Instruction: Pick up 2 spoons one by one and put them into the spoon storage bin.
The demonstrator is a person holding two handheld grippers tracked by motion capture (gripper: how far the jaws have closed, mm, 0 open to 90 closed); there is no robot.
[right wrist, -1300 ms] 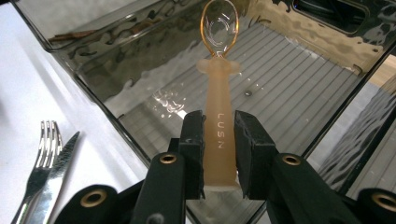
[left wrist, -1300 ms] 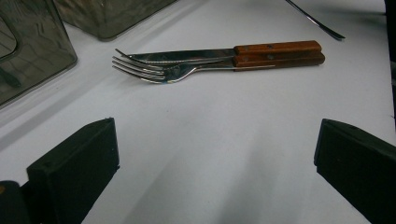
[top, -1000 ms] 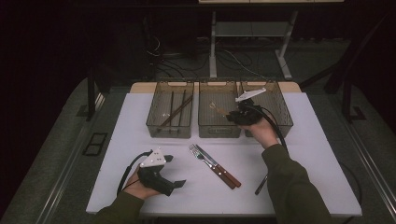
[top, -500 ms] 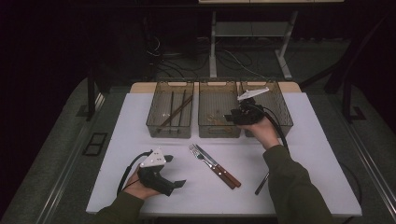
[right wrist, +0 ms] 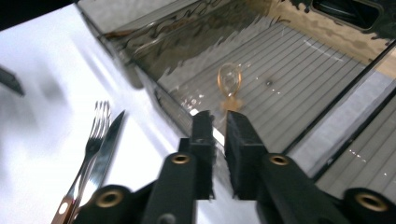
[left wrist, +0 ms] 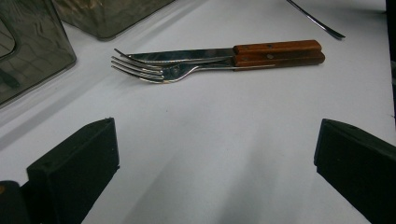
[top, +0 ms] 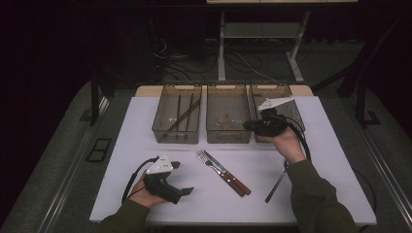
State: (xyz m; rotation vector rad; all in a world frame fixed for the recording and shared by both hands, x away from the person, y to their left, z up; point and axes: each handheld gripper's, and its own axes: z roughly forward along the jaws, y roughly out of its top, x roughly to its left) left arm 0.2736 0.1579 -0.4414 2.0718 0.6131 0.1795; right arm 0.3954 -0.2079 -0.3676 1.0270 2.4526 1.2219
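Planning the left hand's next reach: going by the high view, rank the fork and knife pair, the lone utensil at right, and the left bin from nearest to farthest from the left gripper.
From the left gripper:
1. Fork and knife pair, just to its right.
2. Left bin, at the table's back.
3. Lone utensil, far right, near the other forearm.

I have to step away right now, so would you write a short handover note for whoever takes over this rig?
Left gripper: open, holding nothing, resting on the table near the front left.
Right gripper: its fingers have just been closing and are nearly shut, with nothing between them; it hovers at the front edge of the middle bin.
Things: a small golden spoon lies in the middle bin; dark sticks lie in the left bin. A fork and knife lie side by side mid-table; a thin metal utensil lies by the right forearm.
Done: spoon binned. Left: fork, knife and thin utensil probably still need sorting.
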